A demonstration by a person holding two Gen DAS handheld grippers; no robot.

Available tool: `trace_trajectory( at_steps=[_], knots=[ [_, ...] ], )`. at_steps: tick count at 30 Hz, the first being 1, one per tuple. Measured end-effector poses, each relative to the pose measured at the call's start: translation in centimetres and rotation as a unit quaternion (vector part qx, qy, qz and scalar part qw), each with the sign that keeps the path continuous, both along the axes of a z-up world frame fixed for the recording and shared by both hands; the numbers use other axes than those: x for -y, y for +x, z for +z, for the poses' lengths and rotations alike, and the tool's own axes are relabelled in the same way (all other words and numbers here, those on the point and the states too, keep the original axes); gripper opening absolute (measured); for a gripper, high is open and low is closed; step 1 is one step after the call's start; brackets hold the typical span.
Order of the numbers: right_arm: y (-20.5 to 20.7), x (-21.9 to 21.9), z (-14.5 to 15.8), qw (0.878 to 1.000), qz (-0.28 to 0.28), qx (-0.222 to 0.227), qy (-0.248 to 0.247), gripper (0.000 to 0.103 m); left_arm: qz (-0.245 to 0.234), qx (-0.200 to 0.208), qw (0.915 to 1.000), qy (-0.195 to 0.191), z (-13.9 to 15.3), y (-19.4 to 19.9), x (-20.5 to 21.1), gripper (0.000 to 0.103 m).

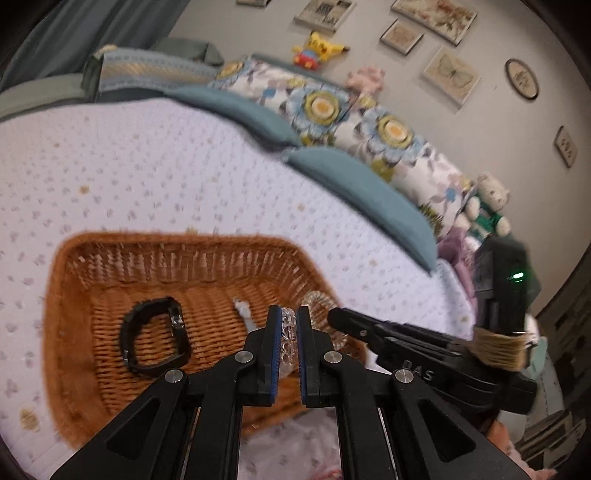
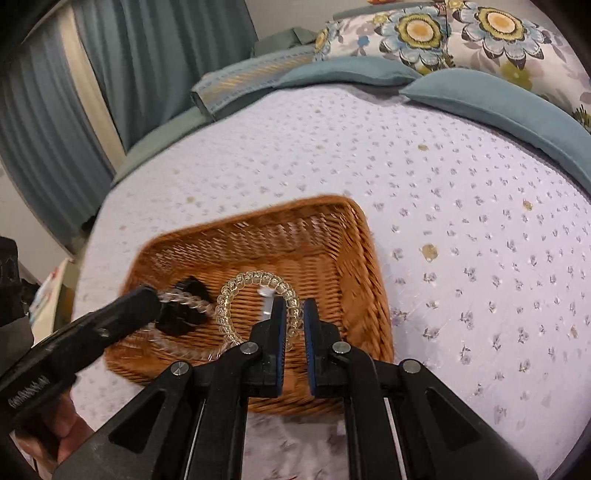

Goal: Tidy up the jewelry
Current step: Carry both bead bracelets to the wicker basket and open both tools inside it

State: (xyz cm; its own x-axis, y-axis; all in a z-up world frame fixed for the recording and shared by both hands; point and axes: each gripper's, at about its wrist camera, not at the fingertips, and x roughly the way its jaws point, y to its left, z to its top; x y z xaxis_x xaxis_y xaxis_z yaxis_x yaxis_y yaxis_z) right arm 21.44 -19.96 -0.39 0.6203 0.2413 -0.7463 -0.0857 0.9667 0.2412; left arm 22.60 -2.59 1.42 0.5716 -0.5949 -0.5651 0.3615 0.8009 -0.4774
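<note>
A brown wicker basket (image 1: 207, 266) (image 2: 354, 258) sits on the bed. My left gripper (image 1: 289, 314) is shut on a clear beaded bracelet (image 1: 289, 334) above the basket; that bracelet shows as a twisted clear strand (image 2: 181, 297) at the left gripper's tip (image 2: 138, 306) in the right wrist view. My right gripper (image 2: 294, 306) is shut on a clear spiral coil bracelet (image 2: 251, 280) above the basket; it shows in the left wrist view (image 1: 317, 302) beside the right gripper's tip (image 1: 338, 317). A black watch-like band (image 1: 157, 338) (image 2: 188, 306) lies in the basket beside a small pale item (image 1: 243, 310).
The bed has a white quilt with small flowers (image 1: 147, 166) (image 2: 461, 240). Teal and floral pillows (image 1: 351, 122) (image 2: 480, 33) lie along the headboard side with plush toys (image 1: 319, 46). Blue curtains (image 2: 110, 55) hang at the far left.
</note>
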Motion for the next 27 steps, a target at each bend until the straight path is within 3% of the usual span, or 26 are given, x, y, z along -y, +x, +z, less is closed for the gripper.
trace_trajectory(
  at_steps=[6,17,23,27],
  knots=[
    [1.2,-0.5,-2.0,0.999,-0.002,-0.021,-0.026,0.011,0.004,-0.033,0.9993,0.016,-3.9,1.1,0.2,0.008],
    [1.4,-0.5,-3.6,0.999,-0.005,-0.038,-0.03,0.012,0.01,-0.041,0.9988,0.025,-4.8,0.7,-1.1,0.009],
    [1.0,0.2,-3.1,0.999,-0.003,-0.037,-0.013,0.014,0.008,-0.026,0.999,0.036,-3.8,-0.2,-1.1,0.042],
    [0.6,0.8,-2.4,1.0,-0.004,-0.029,-0.005,0.016,0.006,-0.006,0.999,0.043,-2.5,-1.3,-1.0,0.043]
  ],
)
